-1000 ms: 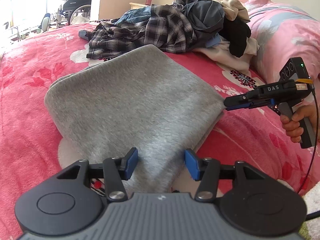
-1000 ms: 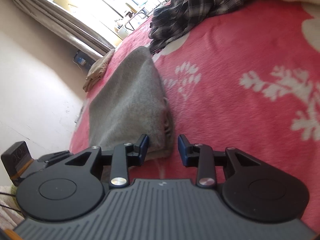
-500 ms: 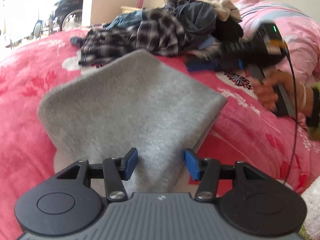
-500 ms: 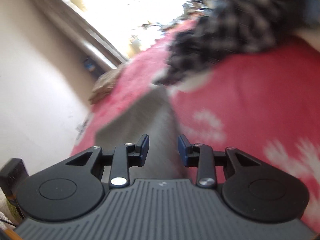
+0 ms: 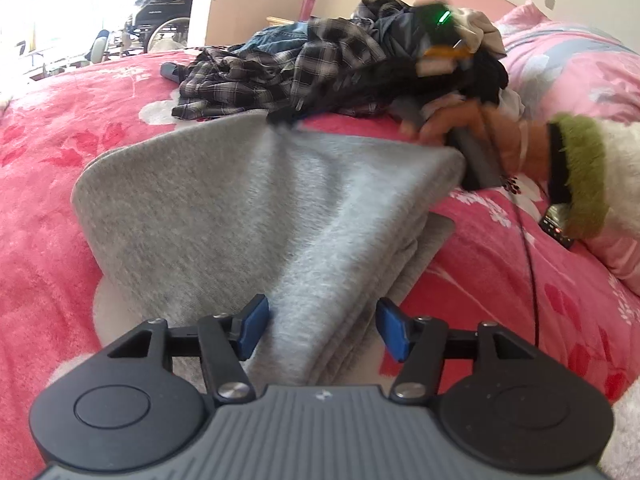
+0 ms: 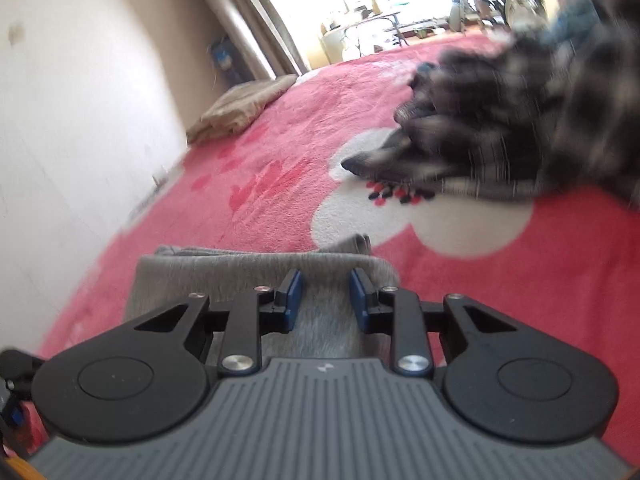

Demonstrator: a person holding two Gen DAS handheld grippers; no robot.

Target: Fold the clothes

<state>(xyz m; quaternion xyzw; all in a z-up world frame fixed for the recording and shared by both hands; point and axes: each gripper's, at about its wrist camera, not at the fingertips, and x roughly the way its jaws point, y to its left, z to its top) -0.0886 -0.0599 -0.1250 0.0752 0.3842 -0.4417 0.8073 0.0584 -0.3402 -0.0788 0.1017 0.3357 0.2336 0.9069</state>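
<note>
Bedroom, red floral blanket (image 5: 52, 128) on the bed, bright window behind. Folded grey garment (image 5: 248, 208) lies flat on the blanket, straight ahead of the left tool (image 5: 320, 328). Left tool: blue pads spread wide, nothing gripped; the garment's near corner runs between and under the pads, contact can't be confirmed. Right tool (image 6: 325, 300): pads parted at a narrower gap, sitting over the garment's (image 6: 260, 276) far folded edge, nothing clamped. In the left view the right tool is a motion-blurred dark streak over the far edge of the garment, held by a hand (image 5: 472, 124) with a green fuzzy cuff (image 5: 580, 176); a black cable (image 5: 528, 248) hangs from it. Past the garment: pile of unfolded clothes (image 5: 320, 64), plaid shirt (image 6: 520, 128) on top, blurred in the right view, ahead-right of the right tool and well apart from the garment. Pink pillow (image 5: 568, 64) right of the pile. Tan folded cloth (image 6: 240, 106) far ahead-left of the right tool, by the wall.
</note>
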